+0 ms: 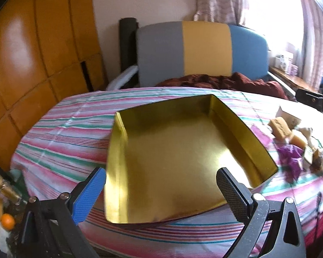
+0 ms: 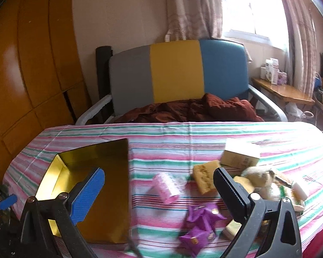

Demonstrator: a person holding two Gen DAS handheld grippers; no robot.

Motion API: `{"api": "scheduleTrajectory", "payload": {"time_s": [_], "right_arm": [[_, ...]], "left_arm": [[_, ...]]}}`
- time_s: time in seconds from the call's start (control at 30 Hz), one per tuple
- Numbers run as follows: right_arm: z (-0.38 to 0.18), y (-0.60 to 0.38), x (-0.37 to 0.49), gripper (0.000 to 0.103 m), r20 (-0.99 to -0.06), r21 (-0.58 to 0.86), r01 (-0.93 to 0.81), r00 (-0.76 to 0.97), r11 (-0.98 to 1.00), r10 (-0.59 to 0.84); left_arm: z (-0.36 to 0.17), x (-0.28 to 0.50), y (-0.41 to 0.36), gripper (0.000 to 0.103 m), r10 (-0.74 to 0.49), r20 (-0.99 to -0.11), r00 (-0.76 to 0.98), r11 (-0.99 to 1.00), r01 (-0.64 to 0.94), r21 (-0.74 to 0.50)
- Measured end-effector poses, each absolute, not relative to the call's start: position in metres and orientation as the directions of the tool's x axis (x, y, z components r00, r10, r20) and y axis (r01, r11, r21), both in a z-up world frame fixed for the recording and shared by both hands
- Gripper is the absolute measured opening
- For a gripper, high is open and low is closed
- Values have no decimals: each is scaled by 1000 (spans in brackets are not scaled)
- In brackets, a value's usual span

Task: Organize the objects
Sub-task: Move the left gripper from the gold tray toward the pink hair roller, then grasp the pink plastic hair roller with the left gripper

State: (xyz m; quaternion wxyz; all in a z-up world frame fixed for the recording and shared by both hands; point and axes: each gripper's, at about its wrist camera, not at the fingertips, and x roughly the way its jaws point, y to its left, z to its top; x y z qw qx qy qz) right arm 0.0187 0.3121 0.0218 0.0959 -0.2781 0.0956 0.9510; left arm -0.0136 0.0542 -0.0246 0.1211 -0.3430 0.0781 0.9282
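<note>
- The left gripper [image 1: 161, 191] hangs over the near edge of the empty gold tin [image 1: 174, 146], jaws wide apart with nothing gripped.
- The right gripper [image 2: 159, 193] has its jaws spread too, gripping nothing.
- On the striped bench [image 2: 183, 133], right of the tin, lie a pink roll [image 2: 166, 188], purple packets [image 2: 201, 225], yellow sponges [image 2: 204, 177], a cream box [image 2: 240, 155] and, blurred, perhaps a plush toy [image 2: 260, 177].
</note>
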Motion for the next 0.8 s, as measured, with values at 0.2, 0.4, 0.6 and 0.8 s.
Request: {"api": "scheduleTrajectory", "payload": {"time_s": [0.2, 0.4, 0.6, 0.8], "right_arm": [[23, 361, 28, 103, -565, 143, -339, -800, -930, 204], [25, 420, 37, 103, -576, 172, -446, -769, -878, 277], [12, 465, 37, 103, -608, 153, -503, -726, -851, 321], [-12, 495, 39, 103, -646, 267, -525, -720, -808, 255]], "left_arm": [[-23, -14, 69, 103, 268, -656, -705, -925, -379, 29], [-19, -15, 98, 103, 349, -658, -668, -873, -487, 31], [-13, -21, 134, 103, 427, -672, -605, -804, -595, 25], [-11, -30, 194, 103, 491, -708, -508, -615, -778, 132]]}}
